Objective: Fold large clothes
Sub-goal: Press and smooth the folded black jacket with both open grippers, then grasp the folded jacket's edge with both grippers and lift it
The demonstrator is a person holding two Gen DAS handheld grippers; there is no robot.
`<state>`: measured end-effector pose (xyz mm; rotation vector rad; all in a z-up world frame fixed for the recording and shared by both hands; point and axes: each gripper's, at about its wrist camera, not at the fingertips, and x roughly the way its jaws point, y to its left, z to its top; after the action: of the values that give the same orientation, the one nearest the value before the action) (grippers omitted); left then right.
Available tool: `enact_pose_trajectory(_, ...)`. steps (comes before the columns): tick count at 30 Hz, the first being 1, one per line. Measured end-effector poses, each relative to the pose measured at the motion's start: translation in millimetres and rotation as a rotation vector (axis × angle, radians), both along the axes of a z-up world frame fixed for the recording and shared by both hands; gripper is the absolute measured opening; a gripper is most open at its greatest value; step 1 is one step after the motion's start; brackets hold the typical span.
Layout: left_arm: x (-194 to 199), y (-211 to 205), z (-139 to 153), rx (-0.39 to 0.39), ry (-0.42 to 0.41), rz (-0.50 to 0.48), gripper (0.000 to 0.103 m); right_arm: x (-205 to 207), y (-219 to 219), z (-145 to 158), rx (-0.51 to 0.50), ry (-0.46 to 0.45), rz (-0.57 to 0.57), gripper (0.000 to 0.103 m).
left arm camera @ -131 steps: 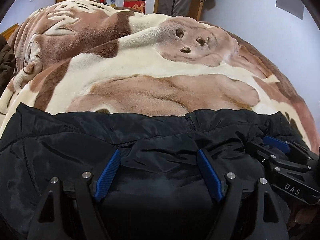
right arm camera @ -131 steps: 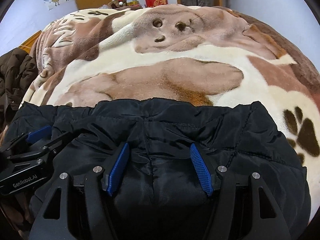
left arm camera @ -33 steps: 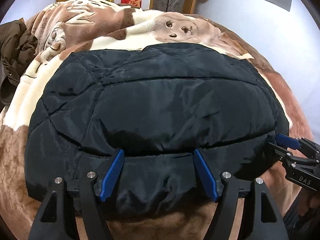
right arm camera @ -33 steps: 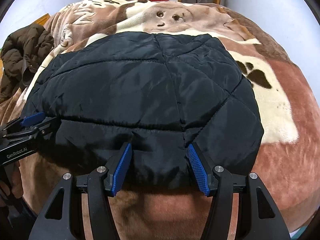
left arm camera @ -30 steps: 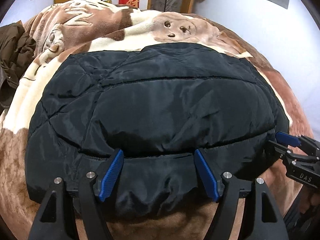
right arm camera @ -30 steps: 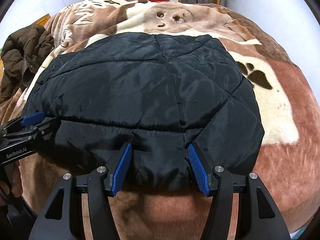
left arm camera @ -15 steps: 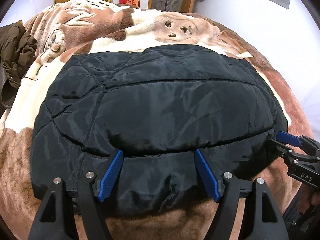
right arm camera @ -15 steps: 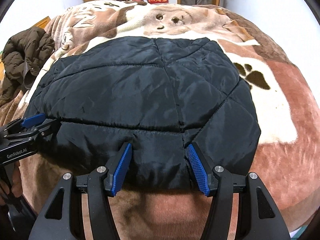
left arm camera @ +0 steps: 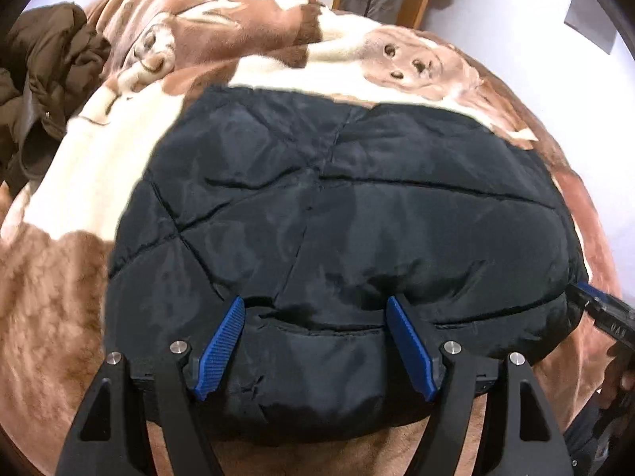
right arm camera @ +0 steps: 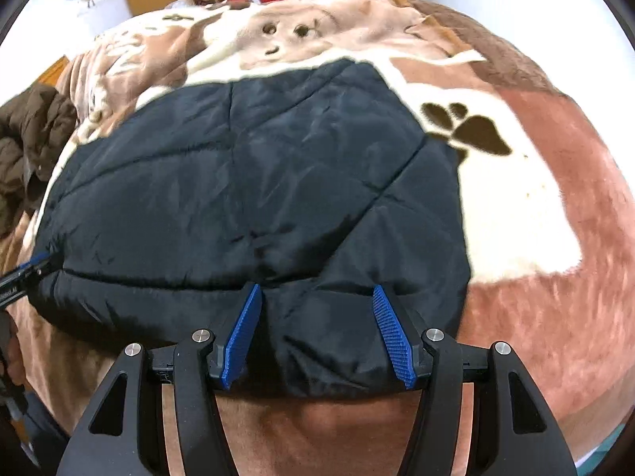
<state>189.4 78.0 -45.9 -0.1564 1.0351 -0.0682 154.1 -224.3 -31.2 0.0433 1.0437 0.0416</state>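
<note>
Bed blanket (left arm camera: 79,182) is overlain by a folded black quilted jacket (left arm camera: 349,214); its near hem is gripped by left tongs (left arm camera: 315,343) and right tongs (right arm camera: 317,329).

Left gripper (left arm camera: 315,309) angled downward, right gripper (right arm camera: 315,297) likewise, fingers clamped
</note>
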Motion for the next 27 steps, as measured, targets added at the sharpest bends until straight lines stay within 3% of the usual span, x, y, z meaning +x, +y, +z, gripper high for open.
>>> enact_pose_trajectory(7, 44.4, -2.4, 20.3, 0.033, -0.074, -0.001, 0.076, 43.4, 5.5, 24.4, 0.022, -0.078, 0.017, 0.059)
enact_pose_trajectory(11, 70.7, -3.2, -5.9, 0.045, -0.015, -0.003, 0.076, 72.8, -4.4, -4.0, -0.042, -0.006, -0.021, 0.059)
enact_pose_trajectory(14, 72.2, -8.1, -15.2, 0.056, -0.031, -0.008, 0.077, 75.2, -13.4, -20.5, -0.022, 0.014, -0.014, 0.059)
enact_pose_trajectory(18, 70.9, -9.0, -12.4, 0.057, -0.04, -0.012, 0.077, 72.7, -13.0, -20.1, -0.034, 0.007, 0.001, 0.059)
enact_pose_trajectory(21, 67.7, -6.4, -1.9, 0.059, -0.049, -0.028, 0.076, 71.8, -14.8, -11.1, -0.023, 0.015, -0.016, 0.059)
enact_pose_trajectory(23, 64.9, 2.0, 11.2, 0.057, -0.098, -0.025, 0.076, 71.5, -14.9, 1.9, 0.0, -0.016, -0.021, 0.059)
enact_pose_trajectory(25, 66.9, 17.3, 20.4, 0.076, -0.138, 0.002, 0.076, 74.2, -13.3, 13.6, 0.008, -0.057, -0.009, 0.059)
enact_pose_trajectory(27, 76.5, 38.8, 17.2, 0.11, -0.129, 0.061, 0.076, 81.6, -12.4, 14.9, 0.001, -0.064, -0.009, 0.059)
